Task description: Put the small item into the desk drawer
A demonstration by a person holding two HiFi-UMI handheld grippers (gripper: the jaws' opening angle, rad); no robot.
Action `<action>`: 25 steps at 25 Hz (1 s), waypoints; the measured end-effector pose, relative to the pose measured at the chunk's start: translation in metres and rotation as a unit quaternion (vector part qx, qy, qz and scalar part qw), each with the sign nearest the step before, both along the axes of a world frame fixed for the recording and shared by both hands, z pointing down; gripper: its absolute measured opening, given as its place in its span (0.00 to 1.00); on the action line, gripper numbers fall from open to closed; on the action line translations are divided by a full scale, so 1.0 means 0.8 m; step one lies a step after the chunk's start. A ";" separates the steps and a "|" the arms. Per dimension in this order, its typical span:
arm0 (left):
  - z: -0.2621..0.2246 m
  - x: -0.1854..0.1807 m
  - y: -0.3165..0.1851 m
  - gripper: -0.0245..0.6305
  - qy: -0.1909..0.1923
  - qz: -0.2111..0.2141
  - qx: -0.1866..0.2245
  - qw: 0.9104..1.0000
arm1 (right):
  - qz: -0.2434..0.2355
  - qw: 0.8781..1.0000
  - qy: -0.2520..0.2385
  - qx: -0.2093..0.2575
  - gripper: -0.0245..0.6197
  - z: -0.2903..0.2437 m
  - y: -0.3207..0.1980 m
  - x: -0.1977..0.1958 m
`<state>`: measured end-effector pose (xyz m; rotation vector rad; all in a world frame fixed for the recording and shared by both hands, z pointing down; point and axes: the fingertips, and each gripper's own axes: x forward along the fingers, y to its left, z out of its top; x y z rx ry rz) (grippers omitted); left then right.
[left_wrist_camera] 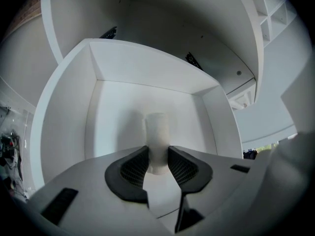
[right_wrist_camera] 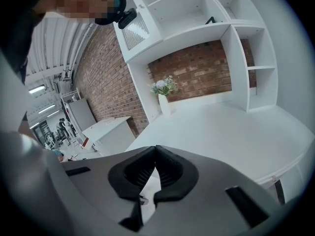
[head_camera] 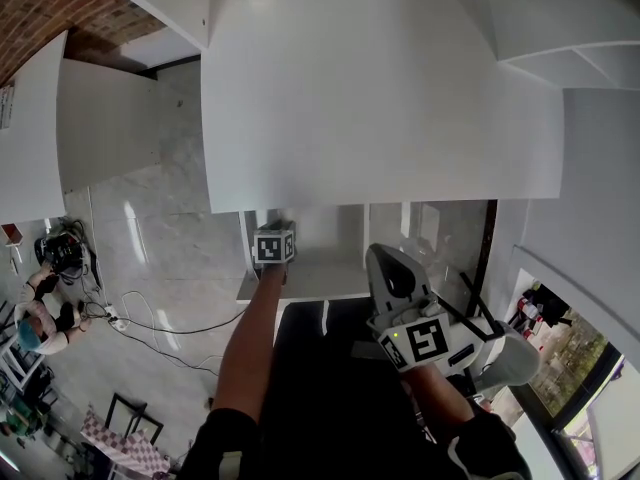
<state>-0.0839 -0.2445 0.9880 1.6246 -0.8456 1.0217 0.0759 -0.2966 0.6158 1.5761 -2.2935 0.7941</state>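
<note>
The left gripper is clenching its jaws on the small white cylinder over the open drawer. The right gripper is keeping its jaws together, empty.

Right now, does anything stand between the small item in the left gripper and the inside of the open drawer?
Nothing visible does. The left gripper, jaws closed on the small white cylindrical item, points it straight into the open white desk drawer, and no other object shows inside it along the way.
</note>
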 end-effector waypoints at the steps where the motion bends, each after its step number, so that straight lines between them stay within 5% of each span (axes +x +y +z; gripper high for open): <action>1: 0.001 0.000 0.001 0.24 -0.001 0.000 -0.002 1.000 | 0.000 1.000 0.000 0.000 0.06 0.000 0.000 0.001; 25: 0.015 0.012 0.006 0.34 0.018 0.014 -0.009 1.000 | 0.005 1.000 -0.002 -0.006 0.06 0.012 0.001 0.008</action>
